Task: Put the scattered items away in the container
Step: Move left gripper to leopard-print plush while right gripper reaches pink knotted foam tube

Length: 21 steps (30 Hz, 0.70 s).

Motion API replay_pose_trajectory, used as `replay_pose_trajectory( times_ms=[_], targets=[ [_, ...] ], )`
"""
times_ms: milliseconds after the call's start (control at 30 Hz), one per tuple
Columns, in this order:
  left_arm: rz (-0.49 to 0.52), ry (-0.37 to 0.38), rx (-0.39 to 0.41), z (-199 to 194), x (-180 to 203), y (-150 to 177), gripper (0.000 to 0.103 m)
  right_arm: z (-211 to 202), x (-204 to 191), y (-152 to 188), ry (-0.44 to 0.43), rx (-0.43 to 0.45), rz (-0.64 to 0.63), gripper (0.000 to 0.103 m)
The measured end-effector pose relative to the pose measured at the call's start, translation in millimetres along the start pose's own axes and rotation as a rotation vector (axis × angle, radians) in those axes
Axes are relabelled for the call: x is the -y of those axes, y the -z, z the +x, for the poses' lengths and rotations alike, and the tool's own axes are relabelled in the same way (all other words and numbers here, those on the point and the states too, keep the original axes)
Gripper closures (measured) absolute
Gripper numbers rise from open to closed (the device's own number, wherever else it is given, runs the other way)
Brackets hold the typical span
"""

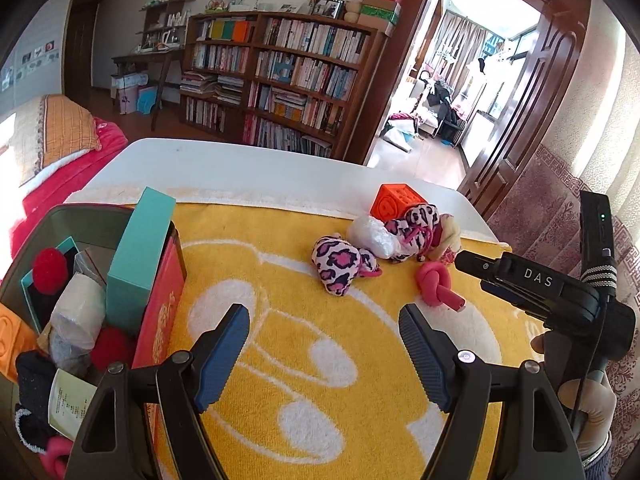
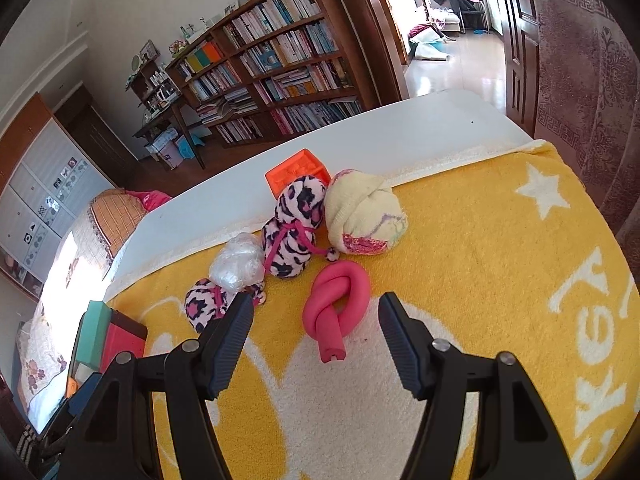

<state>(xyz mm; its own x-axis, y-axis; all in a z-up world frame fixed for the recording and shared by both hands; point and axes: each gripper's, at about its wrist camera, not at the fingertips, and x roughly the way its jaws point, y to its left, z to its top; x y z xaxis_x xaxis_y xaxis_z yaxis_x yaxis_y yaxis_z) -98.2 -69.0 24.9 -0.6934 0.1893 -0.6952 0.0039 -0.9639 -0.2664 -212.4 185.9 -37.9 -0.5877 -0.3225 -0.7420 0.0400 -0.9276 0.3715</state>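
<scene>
A white table point(image 1: 224, 164) has a big yellow towel point(image 1: 320, 340) spread over it, and all the small things lie on that towel. At the left edge sits the bin point(image 1: 52, 216), and it is already quite full: a teal box point(image 1: 140, 256), a red box point(image 1: 164, 304), red pom-poms and wrapped bundles are inside. So I think a good part of the tidying is done. Six things are still out, all in a little heap far from the bin: an orange cube point(image 2: 298, 176), a cream sock ball point(image 2: 364, 220), a big spotted sock point(image 2: 296, 232), a small spotted sock point(image 2: 208, 308), a clear bag point(image 2: 240, 264) and a pink knot point(image 2: 336, 304). The knot lies a bit apart, closest to the right gripper point(image 2: 316, 320). That gripper's jaws are spread apart with nothing in them, and the knot sits on the towel just ahead of them, so it looks like the next thing to grab. The left gripper point(image 1: 324, 344) is spread wide too and holds nothing, over bare towel beside the bin. Only the left view shows what is in the bin, and it shows the right gripper and a hand point(image 1: 580, 400) from the side. Only the right view shows the sock ball well; in the left view it is mostly hidden.
</scene>
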Motion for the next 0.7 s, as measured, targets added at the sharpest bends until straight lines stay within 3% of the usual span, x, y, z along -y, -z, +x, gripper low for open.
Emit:
replay_pose_trajectory(
  times_ms=[367, 700],
  targets=[
    [-0.034, -0.027, -0.075, 60, -9, -22, 0.024, 23, -10, -1, 0.075, -0.026, -0.067, 0.034],
    [0.059, -0.074, -0.128, 107, 6, -30, 0.024, 36, 1, 3, 0.076, -0.041, -0.057, 0.034]
  ],
)
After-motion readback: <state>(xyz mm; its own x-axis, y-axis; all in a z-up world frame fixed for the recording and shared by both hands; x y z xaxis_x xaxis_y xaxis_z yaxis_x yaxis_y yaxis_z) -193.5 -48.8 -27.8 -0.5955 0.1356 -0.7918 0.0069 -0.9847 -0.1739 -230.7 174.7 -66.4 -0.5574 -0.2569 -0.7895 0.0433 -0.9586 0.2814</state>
